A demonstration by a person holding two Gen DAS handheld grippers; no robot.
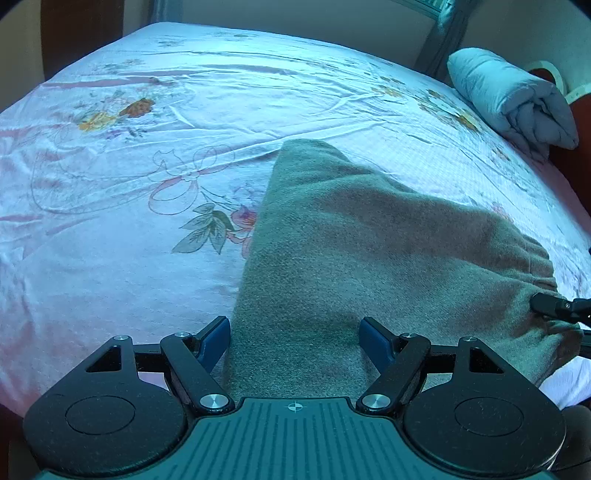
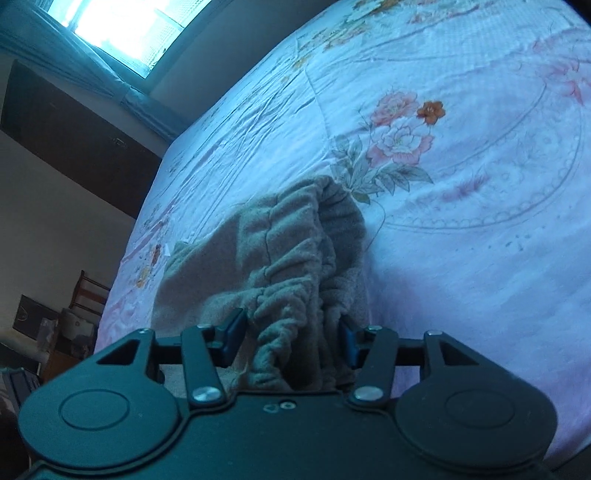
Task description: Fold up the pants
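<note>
Grey-green fleece pants [image 1: 351, 251] lie on a flowered bed sheet [image 1: 147, 177], reaching from the near edge toward the middle. My left gripper [image 1: 295, 339] is open, its blue pads either side of the near end of the pants. The gathered elastic waistband [image 2: 295, 280] bunches up between the blue pads of my right gripper [image 2: 291, 339], whose jaws stand apart around the fabric. The right gripper's fingertip also shows at the right edge of the left wrist view [image 1: 554, 306], at the waistband.
A rolled pale blue quilt [image 1: 513, 99] lies at the bed's far right corner. A window with curtain [image 2: 110, 29], a dark cabinet [image 2: 74, 140] and cluttered furniture [image 2: 55, 325] stand beyond the bed's left edge.
</note>
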